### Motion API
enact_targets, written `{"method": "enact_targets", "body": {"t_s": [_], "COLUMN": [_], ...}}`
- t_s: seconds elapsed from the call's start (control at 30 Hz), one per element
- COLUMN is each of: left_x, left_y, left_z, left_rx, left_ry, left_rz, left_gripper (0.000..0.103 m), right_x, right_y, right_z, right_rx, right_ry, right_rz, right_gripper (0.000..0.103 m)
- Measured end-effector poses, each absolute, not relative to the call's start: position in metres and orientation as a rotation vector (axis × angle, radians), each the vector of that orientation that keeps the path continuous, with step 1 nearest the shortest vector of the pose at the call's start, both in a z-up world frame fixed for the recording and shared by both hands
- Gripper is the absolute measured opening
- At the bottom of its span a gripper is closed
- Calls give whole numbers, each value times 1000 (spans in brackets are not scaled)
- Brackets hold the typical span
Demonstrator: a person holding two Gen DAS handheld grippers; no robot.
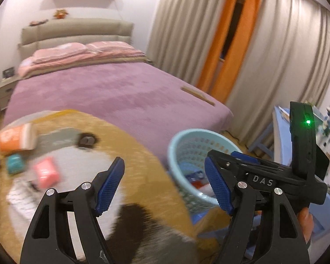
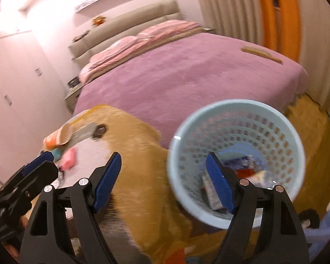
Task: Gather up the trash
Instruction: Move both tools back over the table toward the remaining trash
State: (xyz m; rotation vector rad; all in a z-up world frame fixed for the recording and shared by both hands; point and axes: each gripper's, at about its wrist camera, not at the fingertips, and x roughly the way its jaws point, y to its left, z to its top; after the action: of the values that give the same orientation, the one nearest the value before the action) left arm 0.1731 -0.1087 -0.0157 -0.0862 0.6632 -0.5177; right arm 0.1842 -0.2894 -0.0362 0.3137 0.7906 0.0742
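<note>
A light blue perforated trash basket (image 1: 184, 140) stands by the foot of the bed and holds several wrappers (image 2: 242, 165); it also shows in the right wrist view (image 2: 176, 154). On the orange animal-face rug (image 1: 129, 136) lie an orange-and-white paper cup (image 1: 16, 139), a teal packet (image 1: 15, 164) and a pink packet (image 1: 46, 172). My left gripper (image 1: 165, 182) is open and empty above the rug, right of these items. My right gripper (image 2: 164, 180) is open and empty beside the basket's left rim. The right gripper's body (image 1: 275, 176) appears over the basket in the left wrist view.
A bed with a purple cover (image 1: 112, 94) fills the middle, with a wooden stick (image 1: 198, 95) near its far corner. Beige and orange curtains (image 1: 231, 44) hang on the right. A blue stool (image 1: 281, 132) stands at right. White wardrobes (image 2: 17, 83) line the left wall.
</note>
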Motion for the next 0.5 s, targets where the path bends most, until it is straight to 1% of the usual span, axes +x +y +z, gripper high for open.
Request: {"method": "enact_targets", "body": {"t_s": [0.3, 0.5], "left_x": [162, 158], "left_y": [8, 88], "left_z": [-11, -26], "left_rx": [-112, -161], "left_ry": [656, 708], "left_rz": [-252, -86], "left_gripper": [73, 73], "right_x": [204, 215], "right_y": [-185, -121], "right_z": [-28, -30], "right_rx": [201, 117], "right_ry": [804, 797], "right_rz": [253, 352], "right_gripper": [75, 75]}}
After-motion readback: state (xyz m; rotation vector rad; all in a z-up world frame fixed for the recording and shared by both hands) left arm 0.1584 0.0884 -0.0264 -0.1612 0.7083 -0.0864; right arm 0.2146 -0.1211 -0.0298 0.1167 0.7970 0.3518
